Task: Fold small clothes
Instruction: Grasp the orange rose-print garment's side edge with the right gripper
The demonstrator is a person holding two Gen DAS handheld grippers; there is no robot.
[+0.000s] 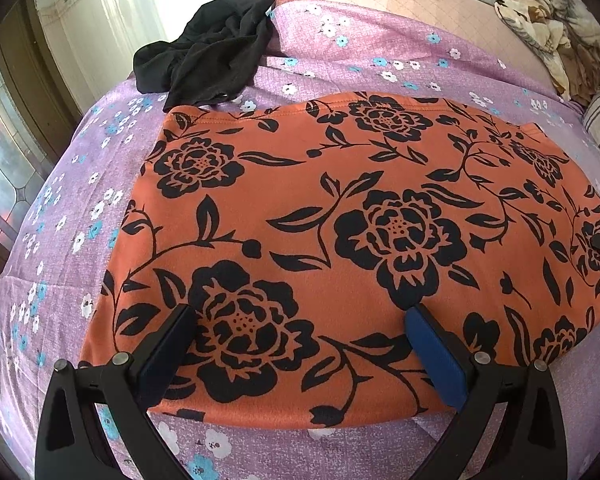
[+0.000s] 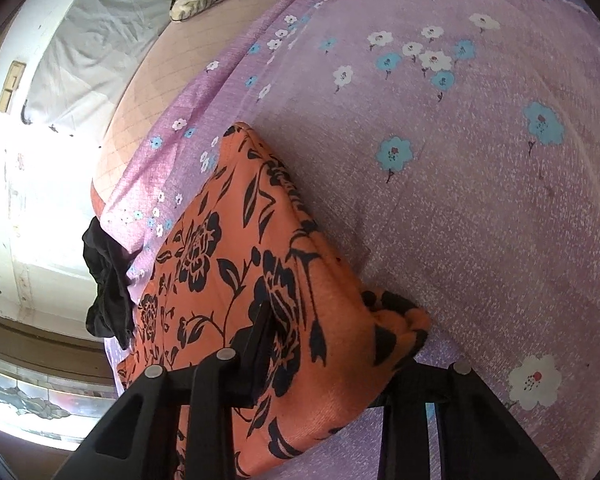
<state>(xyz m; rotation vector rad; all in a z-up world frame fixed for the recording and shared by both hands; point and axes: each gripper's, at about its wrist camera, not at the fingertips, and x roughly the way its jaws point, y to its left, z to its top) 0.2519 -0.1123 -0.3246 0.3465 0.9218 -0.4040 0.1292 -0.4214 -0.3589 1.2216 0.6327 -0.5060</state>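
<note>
left hand-held gripper [image 1: 300, 344] spread wide, right hand-held gripper [image 2: 340, 344] fingers apart

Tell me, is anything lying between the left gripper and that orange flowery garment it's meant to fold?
Nothing visible is in the way. The left gripper is open right over the near edge of the orange floral garment, which lies flat on the purple bedsheet. The only other loose item, a crumpled black garment, sits beyond the far corner.

Floral garment [image 1: 340, 216] lies flat mid-bed on the bedsheet [image 1: 380, 56], near edge close to front edge. Dark clothes pile [image 1: 212, 44] sits behind it twd far-left corner; crumpled blanket [image 1: 552, 28] at far-right corner.
</note>
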